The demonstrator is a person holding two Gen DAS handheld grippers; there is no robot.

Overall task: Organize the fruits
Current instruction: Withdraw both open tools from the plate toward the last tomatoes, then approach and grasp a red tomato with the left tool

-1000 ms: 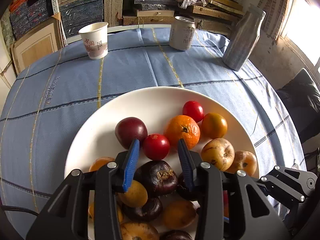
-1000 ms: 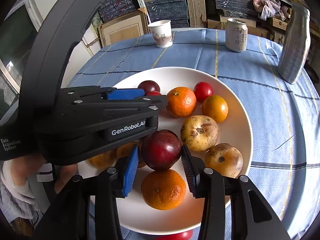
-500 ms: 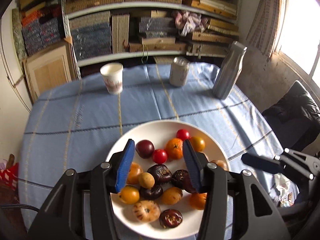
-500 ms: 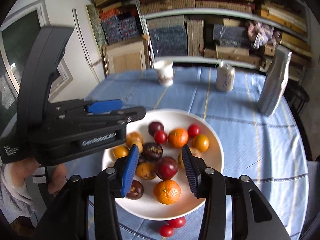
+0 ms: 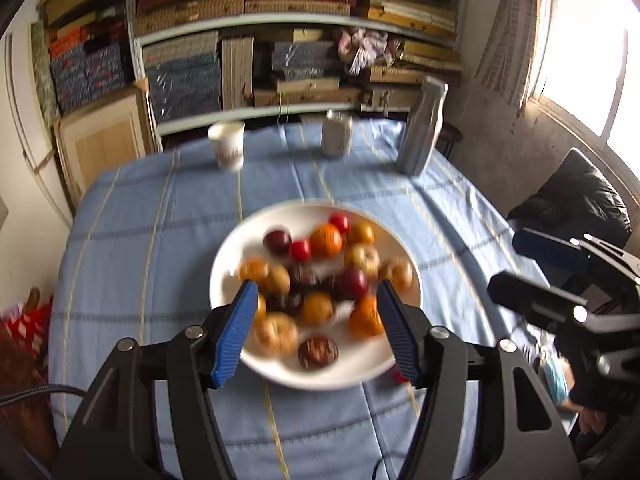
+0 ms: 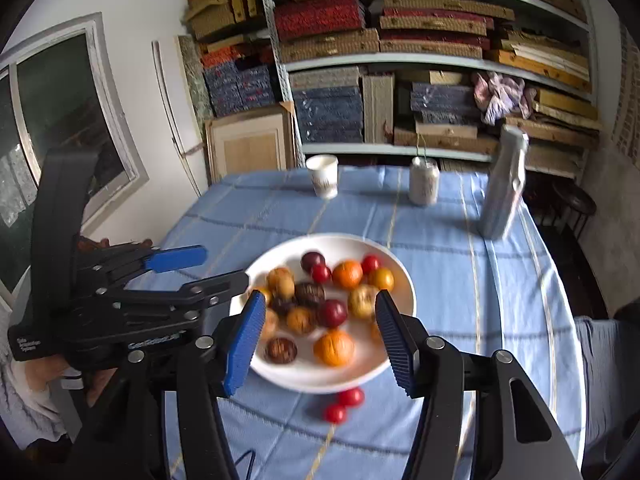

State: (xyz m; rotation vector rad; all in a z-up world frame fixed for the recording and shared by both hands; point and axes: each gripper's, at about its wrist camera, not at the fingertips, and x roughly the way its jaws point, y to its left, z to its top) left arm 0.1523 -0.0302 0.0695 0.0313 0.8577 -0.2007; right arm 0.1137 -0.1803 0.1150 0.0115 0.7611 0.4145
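On the blue cloth-covered tabletop (image 6: 256, 208), roughly mid-table, sits the white plate (image 6: 394, 280) piled with fruit: oranges, red tomatoes, dark purple pieces, yellow-brown ones. Frames are motion-blurred, so fine detail on the fruit is soft.

Left gripper (image 5: 316, 328): above the plate's near edge, jaws partway apart and opening, nothing between the blue pads, no contact with any fruit.

Right gripper (image 6: 320, 338): same story, above the plate's near side, jaws partway apart and opening, empty. The orange (image 6: 334, 347) at the plate's near rim shows through the gap but lies well below the pads.

Two small red tomatoes (image 6: 344, 404) lie off the plate on the cloth, just beside its near rim, touching or nearly touching each other.

Along the far edge of the tabletop: paper cup (image 6: 323, 176) towards the left, can (image 6: 424, 181) in the middle, grey bottle (image 6: 502, 188) at the right, all upright, well apart from the plate.

Person's hand (image 6: 44, 376) on the left gripper's handle is visible in the right wrist view.
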